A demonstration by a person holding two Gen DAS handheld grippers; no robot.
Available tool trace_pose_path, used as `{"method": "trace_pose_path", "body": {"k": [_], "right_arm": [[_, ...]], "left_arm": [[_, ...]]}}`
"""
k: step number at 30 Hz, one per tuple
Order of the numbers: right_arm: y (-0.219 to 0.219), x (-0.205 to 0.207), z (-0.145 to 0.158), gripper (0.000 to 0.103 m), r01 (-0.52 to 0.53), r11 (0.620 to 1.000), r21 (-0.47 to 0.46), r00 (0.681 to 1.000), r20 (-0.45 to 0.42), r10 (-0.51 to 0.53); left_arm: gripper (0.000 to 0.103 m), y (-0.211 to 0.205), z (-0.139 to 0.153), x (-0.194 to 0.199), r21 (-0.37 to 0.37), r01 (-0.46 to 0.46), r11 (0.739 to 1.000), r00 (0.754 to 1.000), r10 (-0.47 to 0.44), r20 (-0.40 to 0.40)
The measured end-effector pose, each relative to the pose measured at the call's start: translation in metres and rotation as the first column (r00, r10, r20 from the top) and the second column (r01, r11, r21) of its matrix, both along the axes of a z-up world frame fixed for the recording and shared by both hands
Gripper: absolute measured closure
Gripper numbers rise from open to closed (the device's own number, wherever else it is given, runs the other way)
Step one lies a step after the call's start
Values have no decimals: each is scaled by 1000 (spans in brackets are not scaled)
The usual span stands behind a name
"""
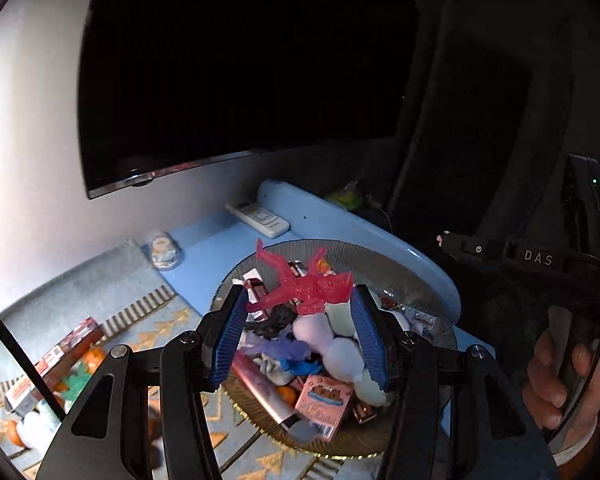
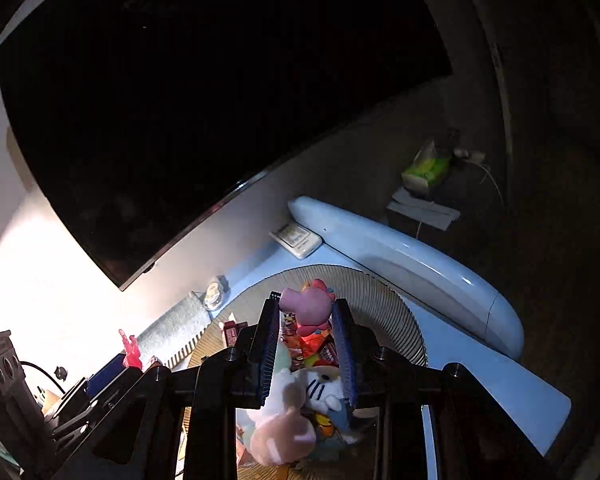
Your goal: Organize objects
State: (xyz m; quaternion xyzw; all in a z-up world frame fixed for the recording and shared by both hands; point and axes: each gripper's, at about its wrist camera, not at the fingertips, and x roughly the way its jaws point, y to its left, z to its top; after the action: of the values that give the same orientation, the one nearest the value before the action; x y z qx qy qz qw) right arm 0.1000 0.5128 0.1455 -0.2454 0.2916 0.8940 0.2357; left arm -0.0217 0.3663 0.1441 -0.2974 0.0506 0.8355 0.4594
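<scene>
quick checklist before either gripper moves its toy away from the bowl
1. Left gripper shut on the red figure: ok.
2. Right gripper shut on the pink plush: ok.
3. Red figure clear of the bowl contents: ok, held above the pile.
4. Pink plush free of the snacks beneath: cannot tell.
5. Drop spot on the patterned mat: cannot tell, already cluttered at its left.
</scene>
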Motion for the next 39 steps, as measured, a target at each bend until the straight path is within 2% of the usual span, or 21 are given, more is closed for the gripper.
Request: {"method": "trace_pose_path", "body": {"k": [4,6,7,9,11,18,26,27,30,32,35,39], "right_arm": [[12,-15,-12,77,-23,999,-25,999,26,24],[14,-23,-18,76,-46,998,-42,998,32,48],[17,-23,-20,67,-45,998,-50,998,45,47],[17,-23,-22,55,-43,997,-61,998,40,46],[15,-20,-23,55,-44,997,-57,998,30,46],[-1,-13,-23,55,-88,992,-87,996,-4,88],[-72,-11,-3,54,-216,976,-4,976,-34,215],[-84,-11,-1,52,-238,971,9,971,-34,238],[-124,-15,1,38,-301,952,50,952,-35,303],[-154,-20,-3,38,-358,930,82,932,-25,361],[-199,-38,-17,38,-441,890,117,897,23,441],[-253,-67,-51,38,-546,831,106,838,98,537]], "left_arm": [[51,24,-10,-7,9,35,999,999,-36,25],[45,31,-15,-12,5,39,999,998,-39,49],[40,32,-17,-14,1,31,1000,998,-31,62],[40,28,-21,-17,5,11,1000,997,-11,82],[40,20,-23,-18,11,-5,1000,996,4,94],[40,-29,-26,-17,29,-78,997,987,73,142],[40,-119,-23,-6,49,-216,975,967,206,150],[40,-133,-24,-7,49,-241,969,962,232,146],[39,-180,-26,-6,40,-329,943,937,321,136],[39,-215,-31,-9,32,-398,917,910,390,140],[39,-275,-38,-16,29,-504,863,855,493,160],[39,-327,-57,-32,-36,-617,786,778,616,120]]}}
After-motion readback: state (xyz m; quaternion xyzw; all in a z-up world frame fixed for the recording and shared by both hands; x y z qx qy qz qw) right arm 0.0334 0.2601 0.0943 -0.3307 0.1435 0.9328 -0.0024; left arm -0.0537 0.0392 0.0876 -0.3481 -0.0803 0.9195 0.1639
